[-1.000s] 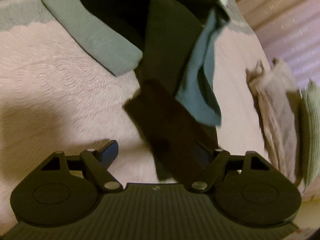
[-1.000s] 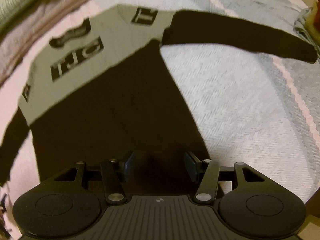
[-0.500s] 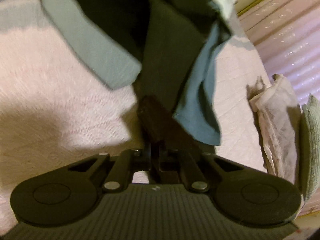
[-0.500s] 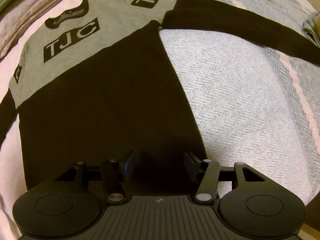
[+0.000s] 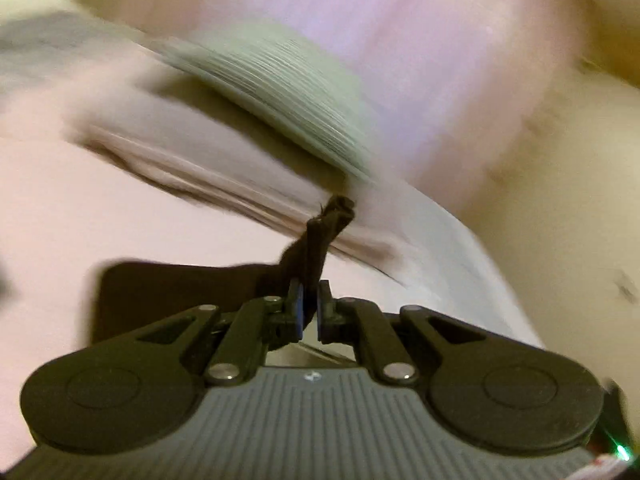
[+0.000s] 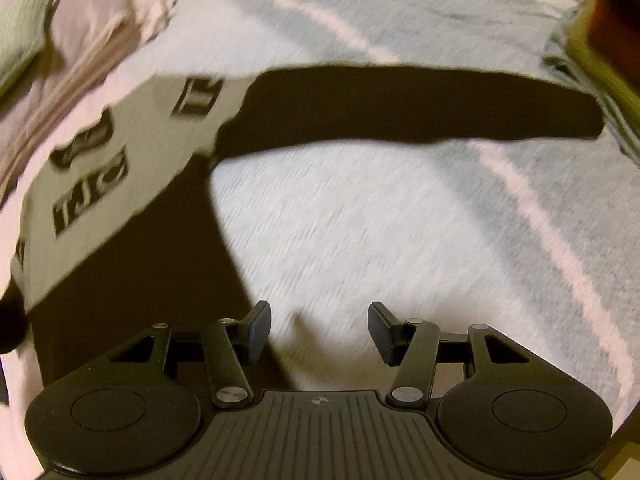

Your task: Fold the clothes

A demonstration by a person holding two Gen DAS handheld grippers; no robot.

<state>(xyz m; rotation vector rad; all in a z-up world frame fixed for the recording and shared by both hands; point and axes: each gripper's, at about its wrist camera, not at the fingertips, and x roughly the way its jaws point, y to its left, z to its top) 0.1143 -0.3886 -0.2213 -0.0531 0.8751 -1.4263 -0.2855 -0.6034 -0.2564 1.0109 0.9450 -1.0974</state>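
Note:
A black sweater (image 6: 132, 264) with a grey chest panel lettered "TJC" (image 6: 90, 196) lies flat on the bedspread, its right sleeve (image 6: 400, 108) stretched out to the right. My right gripper (image 6: 318, 330) hovers open over the bedspread just right of the sweater's lower body, with nothing between its fingers. In the left wrist view my left gripper (image 5: 309, 306) is shut on the black cuff (image 5: 320, 236) of the other sleeve, and the fabric trails down to the left (image 5: 172, 292). This view is blurred.
Folded beige clothes (image 5: 208, 156) and a green ribbed piece (image 5: 280, 92) lie stacked ahead of the left gripper, and show at the top left as beige clothes (image 6: 92, 40) in the right wrist view. A pile of coloured garments (image 6: 600, 48) sits at the far right edge of the bed.
My left gripper, shut on the black cuff, has lifted and swung away from the garment pile toward the folded stack. My right gripper has shifted right, off the sweater body.

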